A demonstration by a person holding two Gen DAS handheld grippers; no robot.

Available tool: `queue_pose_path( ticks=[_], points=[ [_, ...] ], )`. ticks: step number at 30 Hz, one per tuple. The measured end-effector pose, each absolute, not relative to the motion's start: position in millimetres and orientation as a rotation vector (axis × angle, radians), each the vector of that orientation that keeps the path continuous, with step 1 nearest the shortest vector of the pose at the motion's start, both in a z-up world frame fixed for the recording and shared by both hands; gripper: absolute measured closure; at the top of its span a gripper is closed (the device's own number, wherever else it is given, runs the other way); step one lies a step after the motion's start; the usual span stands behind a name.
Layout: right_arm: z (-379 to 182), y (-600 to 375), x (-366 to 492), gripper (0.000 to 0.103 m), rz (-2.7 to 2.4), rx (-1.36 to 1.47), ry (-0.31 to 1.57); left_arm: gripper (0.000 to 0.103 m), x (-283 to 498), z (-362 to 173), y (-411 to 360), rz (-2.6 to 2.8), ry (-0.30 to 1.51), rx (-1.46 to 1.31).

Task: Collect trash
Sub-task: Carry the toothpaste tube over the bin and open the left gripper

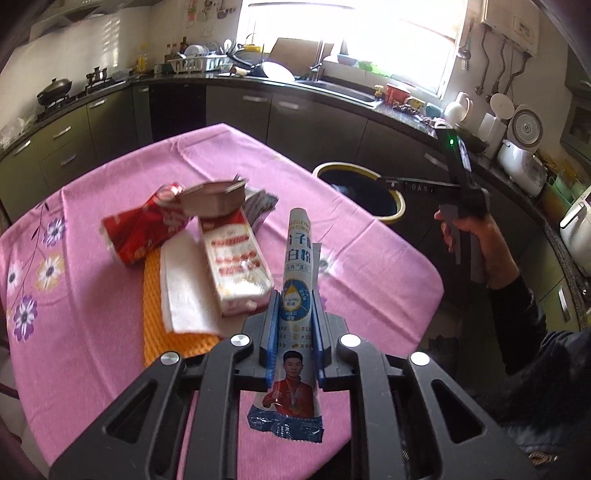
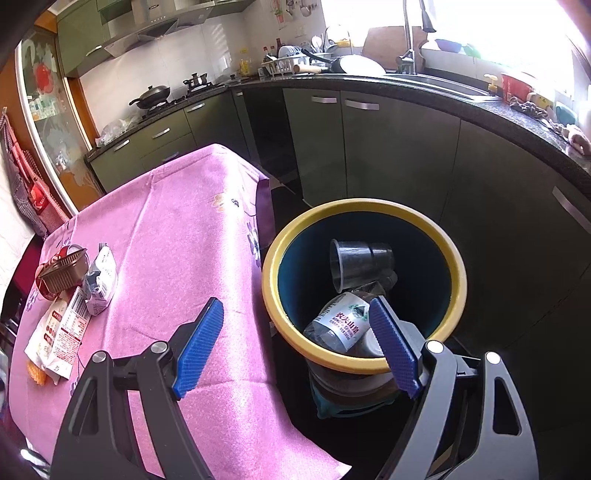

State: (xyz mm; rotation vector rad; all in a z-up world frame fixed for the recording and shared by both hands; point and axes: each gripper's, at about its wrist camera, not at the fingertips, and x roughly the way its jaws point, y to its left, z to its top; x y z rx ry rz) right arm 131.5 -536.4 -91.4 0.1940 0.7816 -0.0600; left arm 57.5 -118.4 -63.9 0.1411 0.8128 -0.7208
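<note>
A pink tablecloth (image 1: 110, 184) covers the table. At its three o'clock stands a yellow-rimmed bin (image 2: 456, 266), holding a plastic bottle (image 2: 341, 321) and a dark cup (image 2: 360, 262). The right gripper (image 2: 295, 343) hovers spread at its rim. The left gripper (image 1: 295, 328) pinches a white-blue sachet (image 1: 297, 295) above the table's six o'clock edge.

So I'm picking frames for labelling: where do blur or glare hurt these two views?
Left wrist view: the window is blown out, the red packaging and brown tray are motion-smeared, while the sachet in the left gripper stays sharp. Right wrist view: sharper overall, window glare top right, bottle label readable in the bin.
</note>
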Motion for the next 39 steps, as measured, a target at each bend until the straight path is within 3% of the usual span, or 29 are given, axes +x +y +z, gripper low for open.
queue_pose_path(
  ticks=[15,29,31,36,39],
  points=[
    [-75.1,-598.6,95.9,0.023,-0.188,0.250,0.704,0.088,166.3,-38.9,-305.2,-0.908,0.765,0.134],
    [-91.3,-649.1,85.5,0.022,-0.248,0.319,0.721,0.086,232.3,-95.1,-449.5,-0.866,0.844,0.073],
    [-91.9,-652.0,83.5,0.022,-0.256,0.323,0.723,0.084,240.9,-107.4,-460.2,-0.843,0.872,0.068],
    [-90.4,-652.1,80.0,0.018,-0.270,0.318,0.720,0.054,247.4,-114.6,-469.1,-0.807,0.901,0.069],
    [-88.2,-648.5,78.5,0.018,-0.268,0.317,0.716,0.051,234.4,-95.6,-453.0,-0.830,0.848,0.060]
  ],
)
